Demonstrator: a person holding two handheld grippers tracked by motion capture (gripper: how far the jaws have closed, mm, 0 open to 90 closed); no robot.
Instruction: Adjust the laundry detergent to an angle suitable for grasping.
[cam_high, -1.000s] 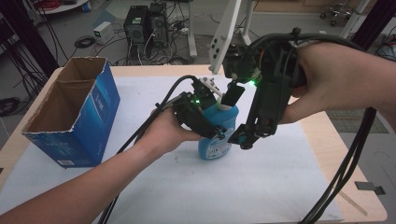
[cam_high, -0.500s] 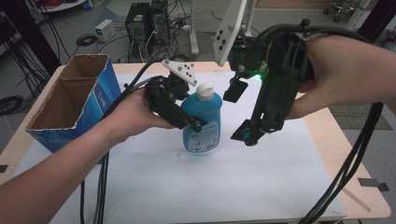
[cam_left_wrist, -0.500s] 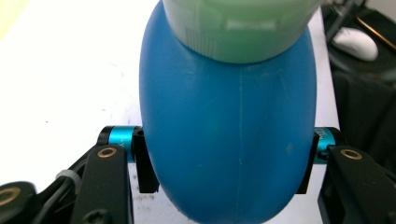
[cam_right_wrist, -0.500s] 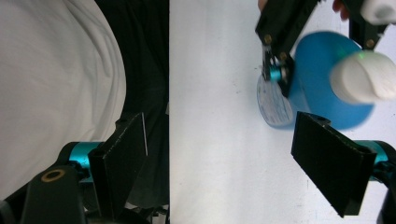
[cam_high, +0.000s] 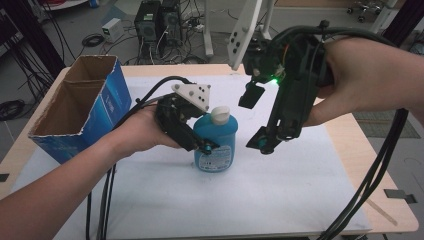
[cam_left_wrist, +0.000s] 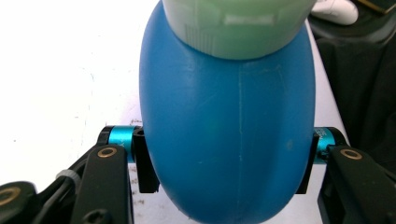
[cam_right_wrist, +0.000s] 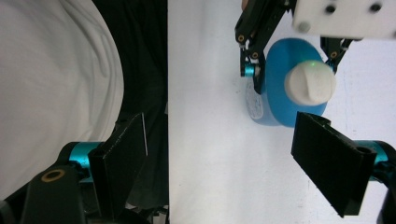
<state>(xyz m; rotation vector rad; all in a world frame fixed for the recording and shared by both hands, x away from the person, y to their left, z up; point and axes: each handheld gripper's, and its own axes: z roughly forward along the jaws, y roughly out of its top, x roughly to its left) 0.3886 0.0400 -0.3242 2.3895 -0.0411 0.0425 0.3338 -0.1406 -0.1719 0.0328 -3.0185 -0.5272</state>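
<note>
blue bottle (cam_high: 216, 142) | upright mid-desk (cam_high: 300, 200), right of cardboard box (cam_high: 75, 110) | left hand-held gripper (cam_high: 202, 146) pinching its body | right hand-held gripper (cam_high: 255, 117) spread above, near white cap (cam_high: 220, 115) | step: carrying bottle; next likely needs steady grip toward box

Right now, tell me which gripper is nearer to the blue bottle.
Left. The left gripper is clamped on the blue bottle, a jaw on each side. The right gripper hangs open, above and to the bottle's right, not touching it.
</note>
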